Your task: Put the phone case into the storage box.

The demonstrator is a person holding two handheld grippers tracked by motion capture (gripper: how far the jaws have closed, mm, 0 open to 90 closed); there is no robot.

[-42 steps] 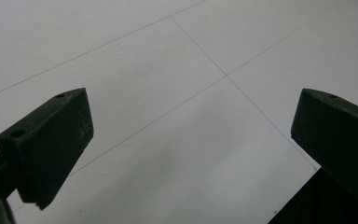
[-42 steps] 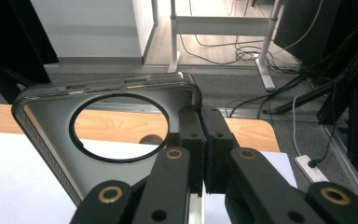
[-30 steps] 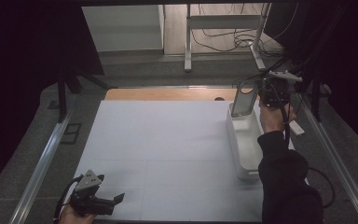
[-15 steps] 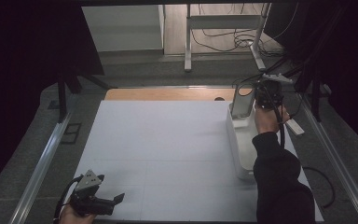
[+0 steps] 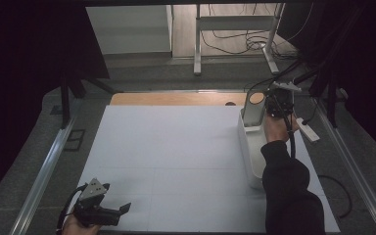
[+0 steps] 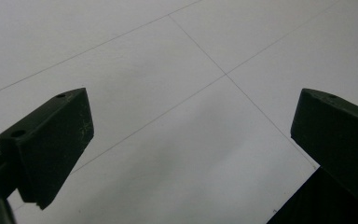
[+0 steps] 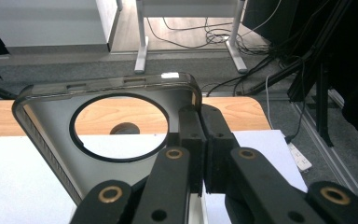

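A grey, see-through flat case (image 7: 46, 116) with a large round hole stands upright, and my right gripper (image 7: 201, 119) is shut on its right edge. In the high view the case (image 5: 252, 108) hangs at the far end of a long white bin (image 5: 250, 156) on the right side of the white tabletop, with the right gripper (image 5: 277, 105) just beside it. My left gripper (image 5: 121, 210) lies low at the near left corner. Its jaws stand wide open over bare white surface (image 6: 191, 135) with nothing between them.
The white board (image 5: 176, 156) covers the table, with a wooden strip (image 5: 176, 99) at its far edge. A white power strip (image 5: 307, 130) lies right of the bin. Metal rails (image 5: 44, 171) run along both sides. Cables and a table frame (image 5: 235, 29) sit on the floor beyond.
My right hand has come down and slightly left with the case, closer to the bin's far end. The left gripper has stayed where it was.
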